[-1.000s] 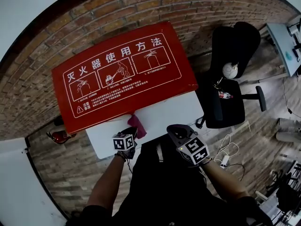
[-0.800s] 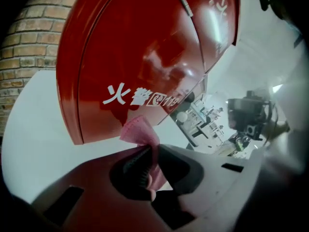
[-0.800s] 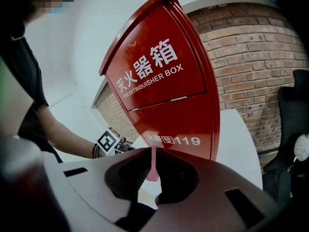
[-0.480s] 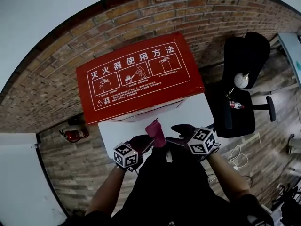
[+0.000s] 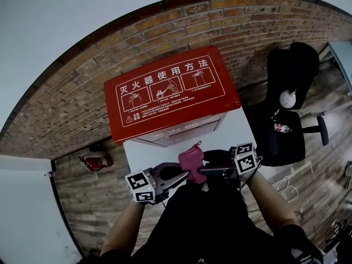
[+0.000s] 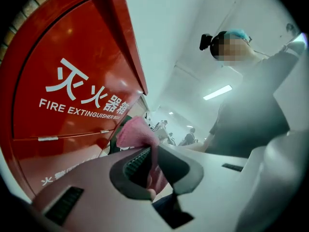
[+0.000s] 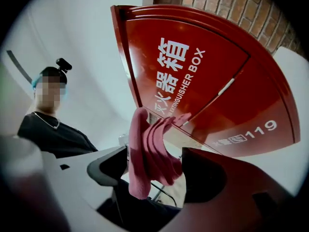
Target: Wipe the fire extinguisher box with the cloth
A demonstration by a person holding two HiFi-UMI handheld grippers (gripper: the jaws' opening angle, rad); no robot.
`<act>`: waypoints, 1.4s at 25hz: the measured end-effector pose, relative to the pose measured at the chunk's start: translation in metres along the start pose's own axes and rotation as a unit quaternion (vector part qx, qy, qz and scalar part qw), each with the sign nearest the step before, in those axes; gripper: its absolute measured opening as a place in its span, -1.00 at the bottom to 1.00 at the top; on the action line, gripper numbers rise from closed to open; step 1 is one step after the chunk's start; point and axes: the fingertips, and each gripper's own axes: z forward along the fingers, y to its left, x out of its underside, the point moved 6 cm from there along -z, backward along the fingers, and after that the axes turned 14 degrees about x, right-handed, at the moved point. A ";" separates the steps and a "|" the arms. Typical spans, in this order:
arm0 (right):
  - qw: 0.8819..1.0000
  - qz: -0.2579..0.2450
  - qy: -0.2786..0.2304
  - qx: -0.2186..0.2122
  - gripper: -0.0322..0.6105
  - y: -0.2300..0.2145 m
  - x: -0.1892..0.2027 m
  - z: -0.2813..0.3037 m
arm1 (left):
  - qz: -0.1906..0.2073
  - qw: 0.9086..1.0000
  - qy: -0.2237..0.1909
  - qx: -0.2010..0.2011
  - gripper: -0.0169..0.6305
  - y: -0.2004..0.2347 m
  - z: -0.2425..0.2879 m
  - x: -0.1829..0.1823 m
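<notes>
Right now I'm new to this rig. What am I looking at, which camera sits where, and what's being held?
There is no robot. A person holds a two-jaw gripper in each hand. The head view looks down from the person's head. The other two cameras ride on the grippers and look along their jaws. A red fire extinguisher box stands on a white surface. The left gripper pinches a pink cloth in front of the box. The right gripper has its jaws apart around the same cloth and is not clamping it. The marker cubes are parts of the grippers.
</notes>
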 end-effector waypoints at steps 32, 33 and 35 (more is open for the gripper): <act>0.984 -0.024 -0.110 0.141 -0.67 0.079 -0.021 -0.015 | 0.132 0.983 -0.088 -0.089 -0.74 -0.026 -0.050 -0.043; 0.982 -0.028 -0.121 0.141 -0.67 0.083 -0.026 -0.022 | 0.147 0.980 -0.097 -0.091 -0.79 -0.034 -0.049 -0.051; 0.979 -0.039 -0.140 0.141 -0.67 0.091 -0.037 -0.037 | 0.180 0.973 -0.112 -0.096 -0.86 -0.050 -0.045 -0.068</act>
